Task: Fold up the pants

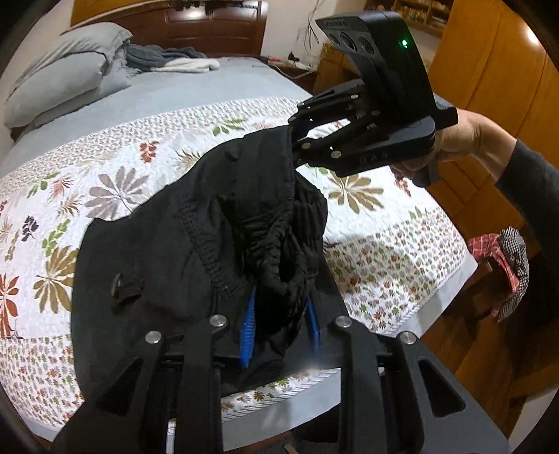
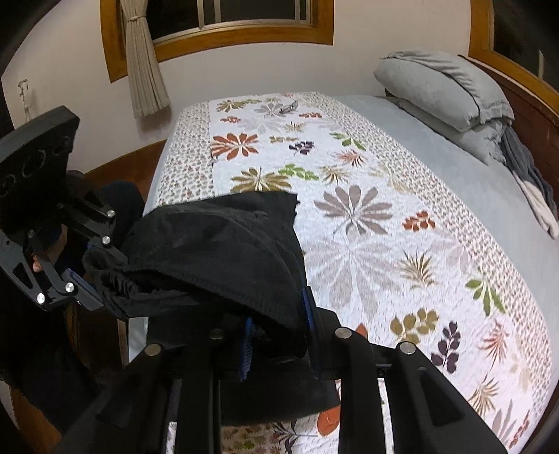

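Over the quilt (image 1: 146, 164), both grippers' fingers (image 1: 247, 331) clamped on black pants (image 1: 181, 244); window (image 2: 230, 14) in right view only

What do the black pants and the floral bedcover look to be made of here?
Black pants: a soft matte woven or knit cloth, probably cotton or a blend; it drapes limply, and the waistband is gathered as if elasticated. Both the left gripper and the right gripper pinch it.

Floral bedcover: looks like printed quilted cotton; fine stitched puckering shows across the leaf pattern, with no sheen.
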The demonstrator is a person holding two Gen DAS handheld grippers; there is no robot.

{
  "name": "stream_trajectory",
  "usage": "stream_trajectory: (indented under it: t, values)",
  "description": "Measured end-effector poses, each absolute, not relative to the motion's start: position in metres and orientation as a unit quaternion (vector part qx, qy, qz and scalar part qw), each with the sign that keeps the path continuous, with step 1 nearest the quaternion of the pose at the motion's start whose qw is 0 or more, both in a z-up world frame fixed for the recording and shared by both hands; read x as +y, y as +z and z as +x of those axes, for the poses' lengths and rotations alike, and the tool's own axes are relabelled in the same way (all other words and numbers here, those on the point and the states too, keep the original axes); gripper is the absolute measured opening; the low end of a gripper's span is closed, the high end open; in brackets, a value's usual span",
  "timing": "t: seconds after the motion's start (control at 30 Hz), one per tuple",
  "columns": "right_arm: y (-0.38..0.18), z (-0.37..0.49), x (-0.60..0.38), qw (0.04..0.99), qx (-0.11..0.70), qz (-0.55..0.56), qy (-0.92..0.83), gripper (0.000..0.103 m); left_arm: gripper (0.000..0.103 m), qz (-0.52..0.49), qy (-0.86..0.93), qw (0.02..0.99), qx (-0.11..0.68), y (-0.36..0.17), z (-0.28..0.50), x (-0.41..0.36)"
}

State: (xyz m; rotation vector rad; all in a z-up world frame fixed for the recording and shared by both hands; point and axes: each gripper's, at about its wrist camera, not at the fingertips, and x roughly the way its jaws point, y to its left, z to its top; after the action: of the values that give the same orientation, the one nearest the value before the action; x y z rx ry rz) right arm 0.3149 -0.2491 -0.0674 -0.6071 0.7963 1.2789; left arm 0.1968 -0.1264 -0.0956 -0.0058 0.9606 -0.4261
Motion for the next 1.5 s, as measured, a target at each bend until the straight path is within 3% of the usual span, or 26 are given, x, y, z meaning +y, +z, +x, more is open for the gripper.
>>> stream_trajectory:
  t: [1.5]
  values:
    - [-0.145,0.309,-0.309,0.706,0.349,-0.294,0.541,0.025,0.023,0.096,-0.213,0.807,0.542,-0.173,0.217,-0.185]
